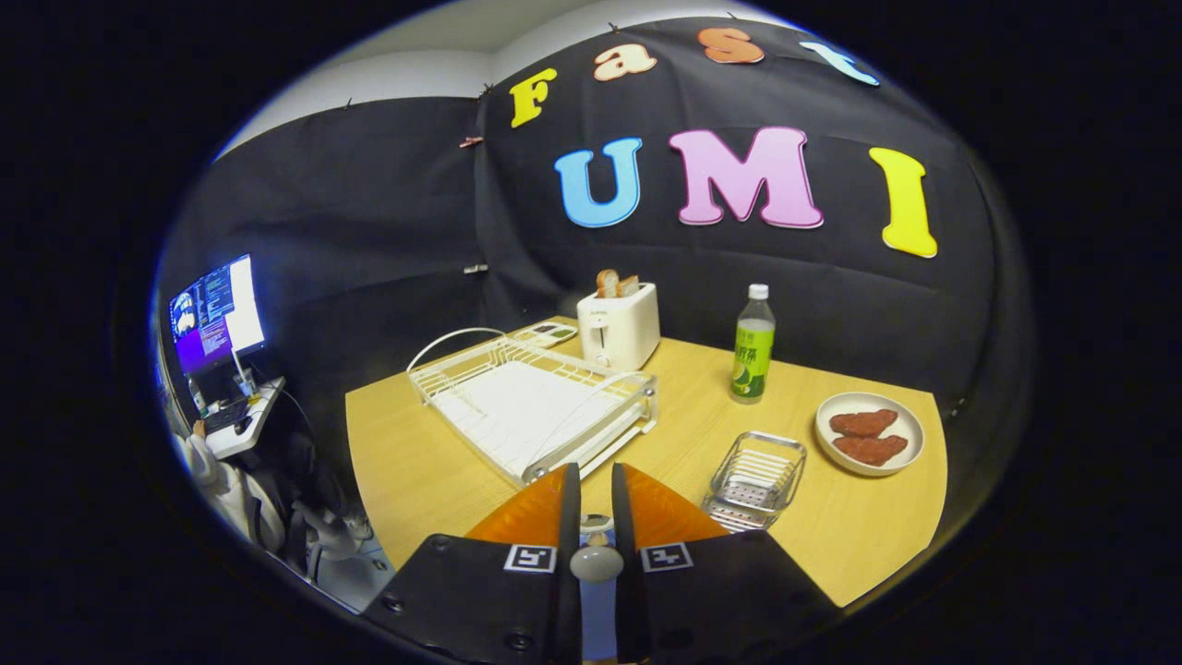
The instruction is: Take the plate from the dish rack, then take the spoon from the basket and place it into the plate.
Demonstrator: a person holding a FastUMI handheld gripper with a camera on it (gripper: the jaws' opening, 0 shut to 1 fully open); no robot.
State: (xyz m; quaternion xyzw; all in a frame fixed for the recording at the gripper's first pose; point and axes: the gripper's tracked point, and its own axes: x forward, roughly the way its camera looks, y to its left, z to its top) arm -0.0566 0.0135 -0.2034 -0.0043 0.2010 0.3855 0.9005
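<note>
My gripper [595, 473] hovers above the near edge of the wooden table [416, 462], its fingers almost together. A slim pale spoon [596, 562] with a rounded end is pinched in the narrow gap between them; most of it is hidden by the fingers. Just ahead and to the right of the fingers stands the small wire basket [755, 480], with nothing in it. The white wire dish rack [531, 406] lies just beyond the fingers to the left, and no plate stands in it.
A white plate [868, 432] with two reddish-brown pieces sits right of the basket. A green bottle [753, 346] and a white toaster [619, 325] with bread stand behind. Left of the table are a lit monitor [217, 314] and a desk.
</note>
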